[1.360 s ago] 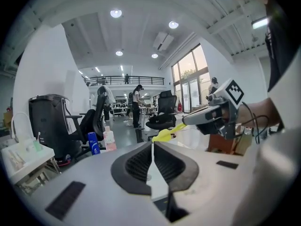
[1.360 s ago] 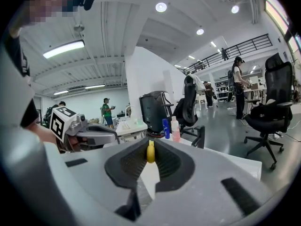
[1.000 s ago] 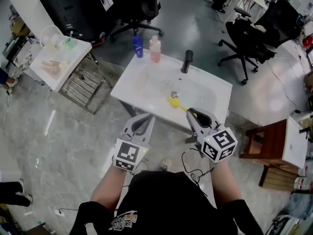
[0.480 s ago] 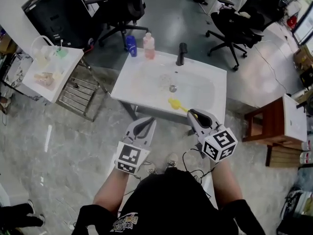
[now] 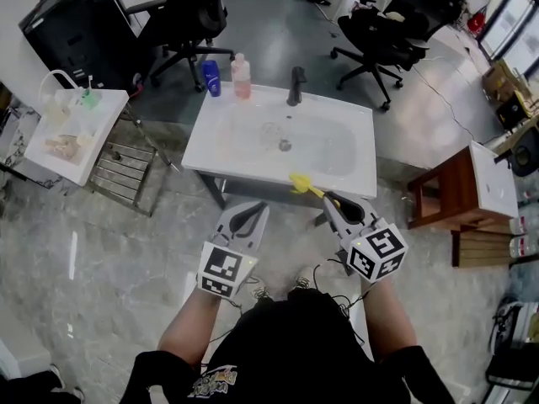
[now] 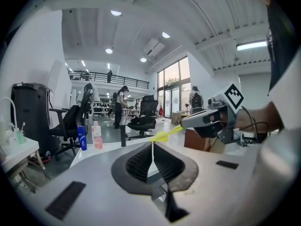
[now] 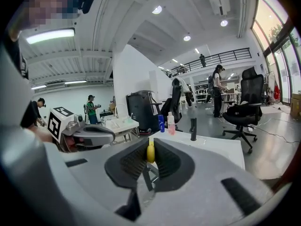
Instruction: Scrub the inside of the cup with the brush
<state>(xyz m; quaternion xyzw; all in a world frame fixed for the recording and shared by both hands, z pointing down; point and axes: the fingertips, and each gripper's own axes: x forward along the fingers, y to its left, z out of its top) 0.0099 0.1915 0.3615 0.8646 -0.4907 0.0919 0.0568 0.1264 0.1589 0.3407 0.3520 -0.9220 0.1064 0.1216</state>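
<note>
so the right gripper (image 5: 330, 199) has its jaws pinched tight on the handle of the yellow plastic brush (image 5: 301, 183). In the right gripper view you can see that yellow handle squeezed into the slot between the two black ribbed pads. The rest of the brush sticks out past the tips, pointing forward and a bit to the person's left, and from above its head shows right at the near rim of the white rectangular sink (image 5: 202, 150)

the left gripper (image 5: 255, 209) has nothing in it, jaws pressed together with only a thin seam between them

both hands are held out in front of the person's waist, side by side and a little apart. Both grippers are aimed toward the sink, tipped slightly down and short of its near edge

on the far rim a blue plastic bottle (image 5: 210, 78) and a pink plastic bottle (image 5: 241, 76) stand just beside each other, with the black faucet (image 5: 295, 87) off to their right
</note>
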